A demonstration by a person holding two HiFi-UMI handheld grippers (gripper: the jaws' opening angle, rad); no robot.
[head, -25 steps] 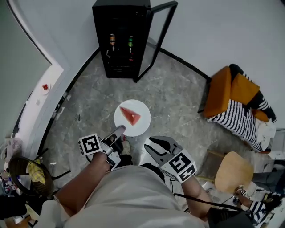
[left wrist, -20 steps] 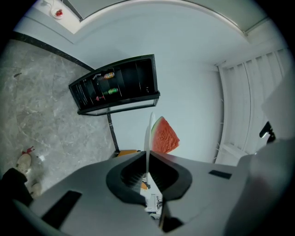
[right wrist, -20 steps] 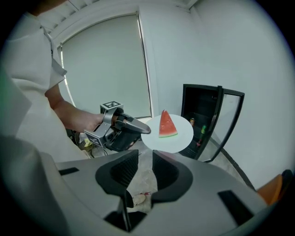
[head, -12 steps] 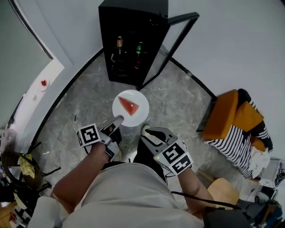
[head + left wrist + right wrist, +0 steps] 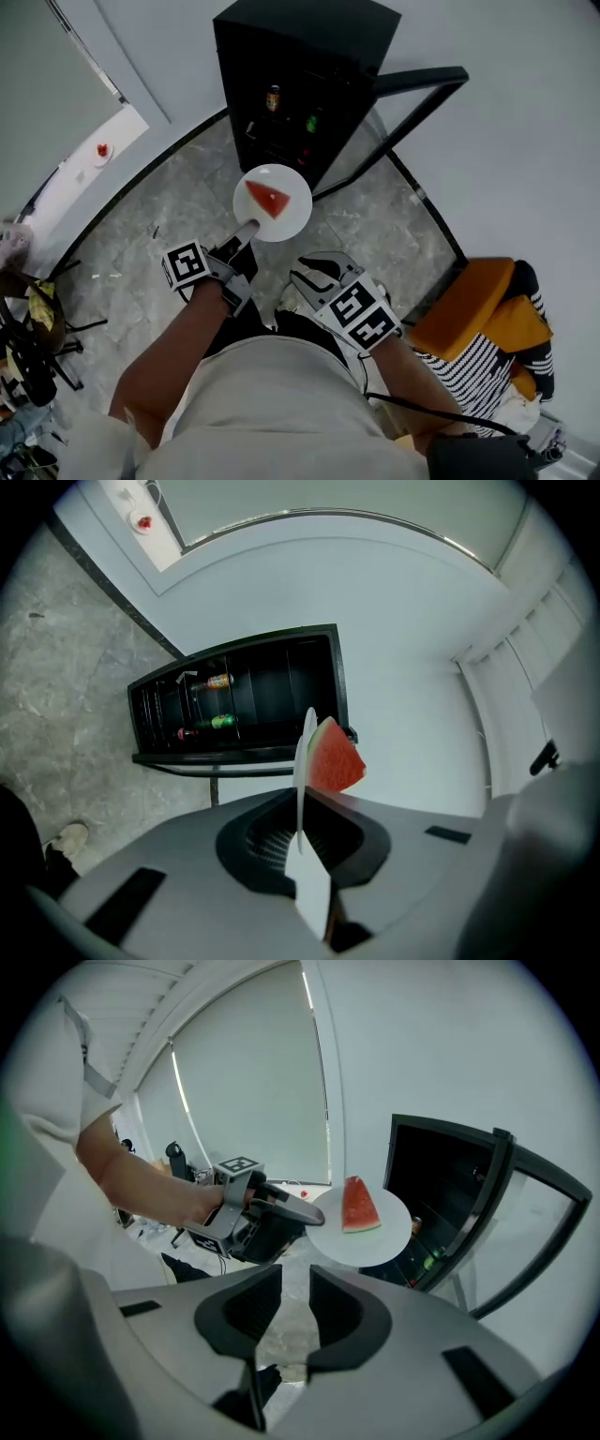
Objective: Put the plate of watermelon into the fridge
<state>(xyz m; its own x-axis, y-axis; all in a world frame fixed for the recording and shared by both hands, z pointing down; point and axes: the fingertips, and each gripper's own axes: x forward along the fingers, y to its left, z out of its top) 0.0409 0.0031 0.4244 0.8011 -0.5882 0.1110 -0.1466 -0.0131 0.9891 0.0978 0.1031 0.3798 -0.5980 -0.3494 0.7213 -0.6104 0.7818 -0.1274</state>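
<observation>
Head view, two grippers out front. The right gripper (image 5: 313, 273) hangs loose, its jaws a little apart with nothing between them. The left gripper (image 5: 248, 229) is clenched on the near rim of the one white plate (image 5: 293, 214), which carries one watermelon wedge (image 5: 267, 199) and is held level just before the fridge's open front. Beyond is one black fridge (image 5: 309, 52) with its door (image 5: 412, 92) swung wide and two bottles (image 5: 273, 97) inside. The left gripper view shows the plate edge-on, pinched. Only the right gripper view shows the person's forearm (image 5: 141, 1180) side-on.
</observation>
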